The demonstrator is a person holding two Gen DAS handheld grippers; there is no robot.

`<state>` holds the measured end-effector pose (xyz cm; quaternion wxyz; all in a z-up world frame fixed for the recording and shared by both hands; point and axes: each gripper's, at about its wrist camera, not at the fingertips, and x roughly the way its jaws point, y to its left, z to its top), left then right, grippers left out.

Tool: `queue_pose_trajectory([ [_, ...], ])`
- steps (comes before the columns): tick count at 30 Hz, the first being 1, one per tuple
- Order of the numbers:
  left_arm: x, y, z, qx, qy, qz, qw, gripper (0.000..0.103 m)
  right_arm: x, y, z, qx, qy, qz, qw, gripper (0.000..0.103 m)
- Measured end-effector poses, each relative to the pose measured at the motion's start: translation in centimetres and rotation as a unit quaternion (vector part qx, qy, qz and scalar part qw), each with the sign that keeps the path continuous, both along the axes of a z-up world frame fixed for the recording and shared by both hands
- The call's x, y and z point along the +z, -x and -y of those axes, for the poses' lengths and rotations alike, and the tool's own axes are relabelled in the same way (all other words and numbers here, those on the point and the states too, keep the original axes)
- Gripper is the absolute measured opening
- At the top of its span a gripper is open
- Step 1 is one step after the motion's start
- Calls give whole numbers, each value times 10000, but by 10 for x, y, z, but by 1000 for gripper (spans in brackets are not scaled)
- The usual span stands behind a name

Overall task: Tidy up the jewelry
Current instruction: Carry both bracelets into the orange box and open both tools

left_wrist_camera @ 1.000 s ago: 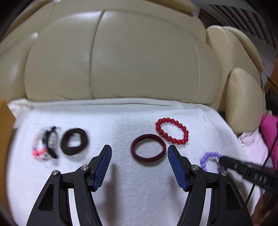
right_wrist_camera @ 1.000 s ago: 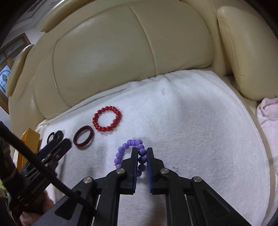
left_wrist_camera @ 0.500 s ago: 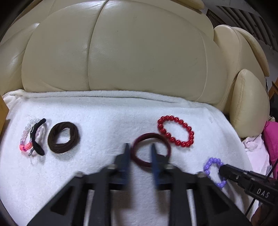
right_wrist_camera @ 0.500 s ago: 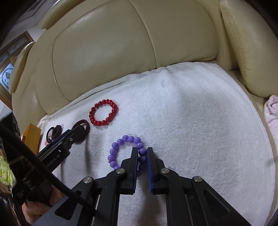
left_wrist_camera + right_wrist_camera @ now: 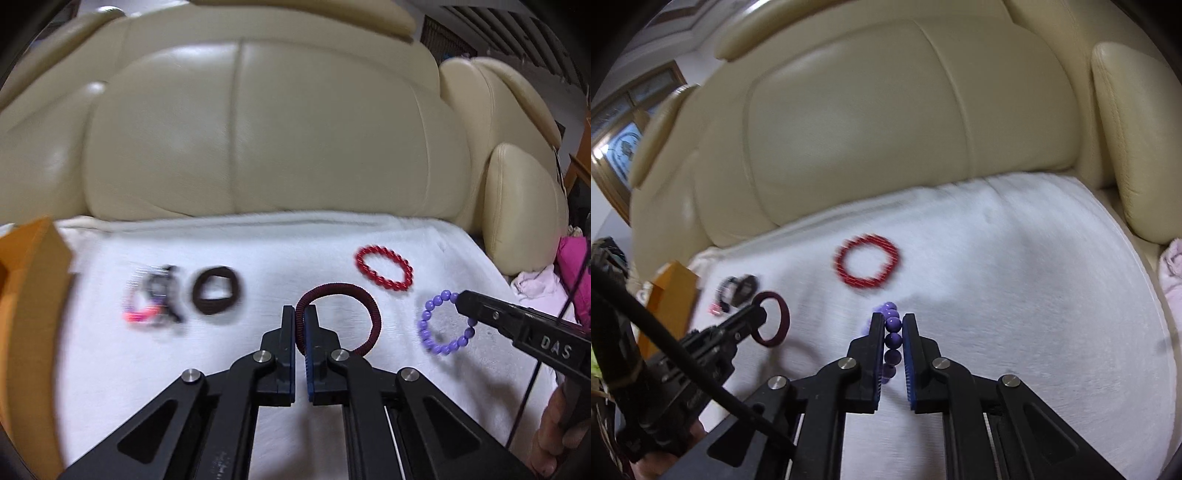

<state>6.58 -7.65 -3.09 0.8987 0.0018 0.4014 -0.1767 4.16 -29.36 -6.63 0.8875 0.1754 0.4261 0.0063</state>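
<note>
Brown hair tie (image 5: pixel 217 291): I see it flat on the white towel (image 5: pixel 258 251), left of my left gripper (image 5: pixel 300 314).
Left gripper: clamped on the maroon band (image 5: pixel 364 300); its loop stands tilted, extending forward and right from the fingers.
Red bead bracelet (image 5: pixel 384 267): flat on the towel, beyond and right of the band.
Right gripper (image 5: pixel 893 318): pinching the purple bead bracelet (image 5: pixel 892 325); the beads run in a line between the fingers, along them.
</note>
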Motion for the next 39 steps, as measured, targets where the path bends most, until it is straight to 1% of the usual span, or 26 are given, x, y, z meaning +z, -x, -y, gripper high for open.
queue_pose_trajectory([
  [6, 37, 32, -71, 559, -35, 326, 9979, 4, 26, -1, -46, 313, -284, 386, 9984, 11],
  [8, 44, 42, -92, 712, -53, 436, 9965, 4, 36, -1, -66, 489, -421, 514, 9966, 11],
  [12, 57, 70, -144, 1053, -136, 573, 9927, 4, 56, 3, -111, 856, -772, 829, 9899, 11],
  [14, 59, 79, -168, 1262, -228, 593, 9900, 4, 66, 5, -141, 1067, -946, 993, 9848, 11],
  [16, 57, 84, -195, 1462, -333, 555, 9871, 4, 73, 7, -167, 1281, -1111, 1117, 9792, 11],
  [18, 51, 87, -221, 1715, -471, 373, 9833, 4, 78, 9, -194, 1492, -1290, 1196, 9730, 11],
  [22, 34, 88, -256, 2046, -431, -47, 9779, 4, 78, 12, -242, 1906, -1566, 1162, 9621, 11],
  [25, 22, 85, -266, 2196, -530, -222, 9739, 4, 71, 12, -273, 2162, -1678, 1053, 9560, 11],
  [28, 17, 87, -270, 2204, -596, -352, 9730, 4, 58, 10, -299, 2334, -1785, 868, 9519, 11],
  [31, 16, 91, -274, 2209, -720, -469, 9715, 5, 46, 7, -321, 2497, -1751, 655, 9501, 11],
  [34, 13, 89, -280, 2343, -803, -567, 9672, 6, 34, -2, -333, 2555, -1709, 450, 9505, 14],
  [36, 12, 87, -283, 2433, -770, -598, 9650, 10, 30, -5, -336, 2548, -1650, 332, 9522, 14],
  [37, 13, 88, -283, 2453, -759, -575, 9648, 14, 30, -6, -335, 2527, -1649, 300, 9529, 18],
  [38, 14, 86, -281, 2462, -770, -537, 9647, 16, 31, -5, -332, 2480, -1638, 337, 9542, 20],
  [39, 16, 86, -278, 2460, -806, -485, 9647, 24, 32, -5, -326, 2437, -1610, 381, 9556, 20],
])
